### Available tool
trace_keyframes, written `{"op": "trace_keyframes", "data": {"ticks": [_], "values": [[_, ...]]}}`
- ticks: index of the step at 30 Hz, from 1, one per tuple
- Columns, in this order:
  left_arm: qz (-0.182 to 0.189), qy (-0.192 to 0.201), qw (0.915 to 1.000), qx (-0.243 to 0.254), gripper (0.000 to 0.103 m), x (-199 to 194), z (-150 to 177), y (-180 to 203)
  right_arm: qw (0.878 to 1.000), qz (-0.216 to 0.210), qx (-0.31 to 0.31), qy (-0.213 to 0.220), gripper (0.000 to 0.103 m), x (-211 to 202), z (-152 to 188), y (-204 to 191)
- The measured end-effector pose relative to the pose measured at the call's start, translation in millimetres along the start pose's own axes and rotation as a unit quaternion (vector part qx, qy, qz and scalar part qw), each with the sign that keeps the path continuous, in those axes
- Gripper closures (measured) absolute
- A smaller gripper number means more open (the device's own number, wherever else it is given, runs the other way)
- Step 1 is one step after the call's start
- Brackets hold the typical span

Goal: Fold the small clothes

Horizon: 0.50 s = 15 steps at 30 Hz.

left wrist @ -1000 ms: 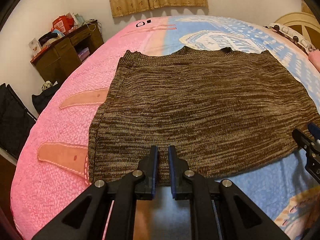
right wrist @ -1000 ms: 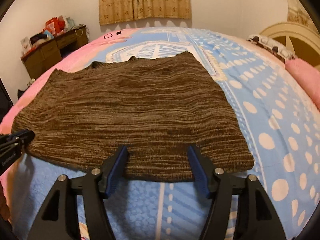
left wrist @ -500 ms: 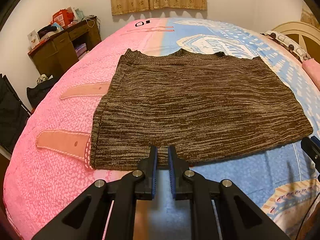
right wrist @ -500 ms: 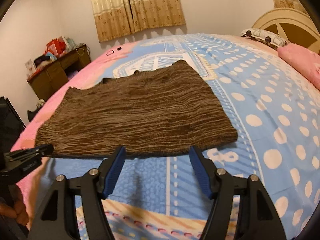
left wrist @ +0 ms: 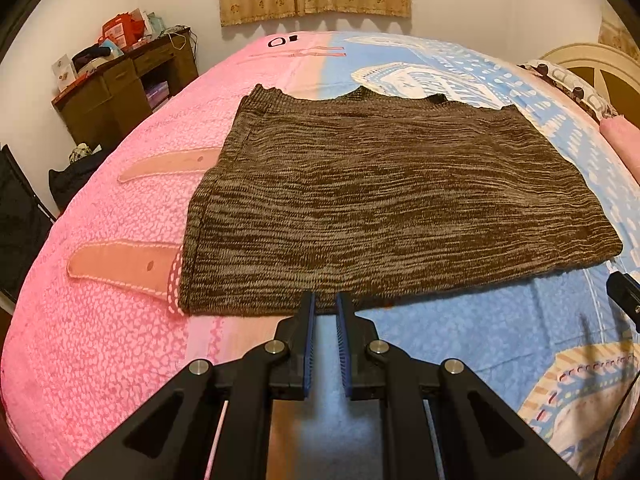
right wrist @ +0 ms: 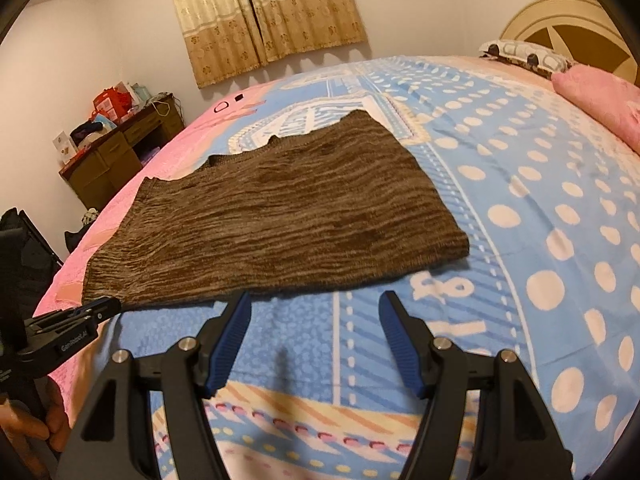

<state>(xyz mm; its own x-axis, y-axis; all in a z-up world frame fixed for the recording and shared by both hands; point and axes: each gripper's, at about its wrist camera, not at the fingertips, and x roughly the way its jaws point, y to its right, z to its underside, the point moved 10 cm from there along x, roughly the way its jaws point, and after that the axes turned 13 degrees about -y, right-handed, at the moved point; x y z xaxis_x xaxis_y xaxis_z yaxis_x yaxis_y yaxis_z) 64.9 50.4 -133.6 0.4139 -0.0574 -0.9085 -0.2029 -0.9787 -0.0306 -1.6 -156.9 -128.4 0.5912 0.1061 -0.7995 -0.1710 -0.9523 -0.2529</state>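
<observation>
Left wrist view: left gripper (left wrist: 325, 308) sits just short of the near hem of the brown knit (left wrist: 384, 204), tips over the hem's edge but nothing between the pads. Jaws nearly pressed together, only a thin slit between them, empty. Knit lies flat on the bed (left wrist: 100, 340), spread wide, near hem toward us, notched edge at the far side. Right gripper tip (left wrist: 624, 296) pokes in at the right edge, off the cloth.

Right wrist view: right gripper (right wrist: 314, 308) hovers over bare bedspread, near the hem, apart from the knit (right wrist: 280, 220). Jaws spread, empty. Left gripper (right wrist: 102, 308) shows at the left by the near-left corner of the knit; contact can't be told from here.

Read: between folds, or before the first one. Neither gripper has cloth. Next move, I'd say: open the left jaws, bring both down on the near hem or its corners, pinch through both layers, then lift and carry across. The knit looks thick and floppy, so a shallow pinch may slip.
</observation>
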Motion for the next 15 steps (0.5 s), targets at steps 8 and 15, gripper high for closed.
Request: {"op": "trace_keyframes", "data": {"ticks": [8,15], "values": [[-0.005,0.004,0.9996,-0.029,0.092,-2.6,1.3,-19.8,1.000,-0.009,0.013,0.007,0.034,-8.9,-0.5,8.3],[0.009,0.008,0.9993,-0.035,0.092,-5.8,-0.9,-22.2,1.000,-0.014,0.015,0.001,0.034,-3.1,1.5,8.2]]}}
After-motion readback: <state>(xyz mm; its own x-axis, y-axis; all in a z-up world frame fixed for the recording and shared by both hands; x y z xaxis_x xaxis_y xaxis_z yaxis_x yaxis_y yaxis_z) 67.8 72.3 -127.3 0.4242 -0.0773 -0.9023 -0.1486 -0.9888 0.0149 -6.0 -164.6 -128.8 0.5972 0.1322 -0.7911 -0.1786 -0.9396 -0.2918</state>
